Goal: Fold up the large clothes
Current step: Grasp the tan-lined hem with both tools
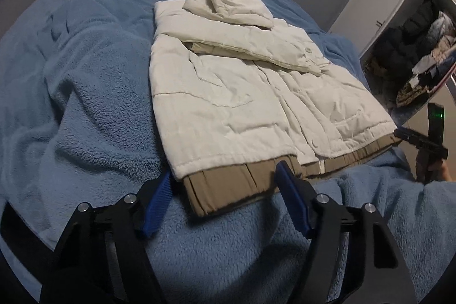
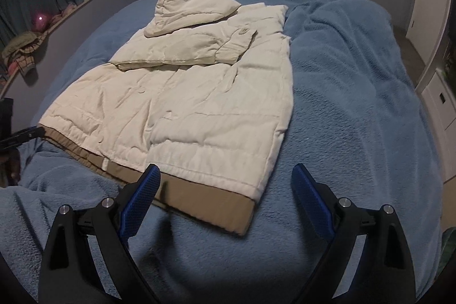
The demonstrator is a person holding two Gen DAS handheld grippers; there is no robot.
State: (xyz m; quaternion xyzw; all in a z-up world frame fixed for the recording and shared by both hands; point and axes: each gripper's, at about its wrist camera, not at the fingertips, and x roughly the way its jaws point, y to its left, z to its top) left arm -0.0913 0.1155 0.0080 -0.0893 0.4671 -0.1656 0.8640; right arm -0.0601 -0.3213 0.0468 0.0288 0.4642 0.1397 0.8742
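Cream-coloured quilted hooded jacket [image 1: 242, 87] with a tan lining lay flat on a fuzzy blue fleece blanket [image 1: 85, 104] covering a bed, its sleeves already folded across the chest and its hood resting at the far end, so the bottom hem faced the person. Both tools sat at that hem, probably so the lower half could be lifted and doubled toward the hood. Blue-padded black left gripper [image 1: 225, 187] had its jaws fairly wide, straddling the near-left corner of the tan hem strip [image 1: 228, 190], pads not yet pressing on it. Matching right gripper [image 2: 226, 190] also stood wide, one pad over the tan strip, the other over bare blanket, bracketing the opposite corner without gripping
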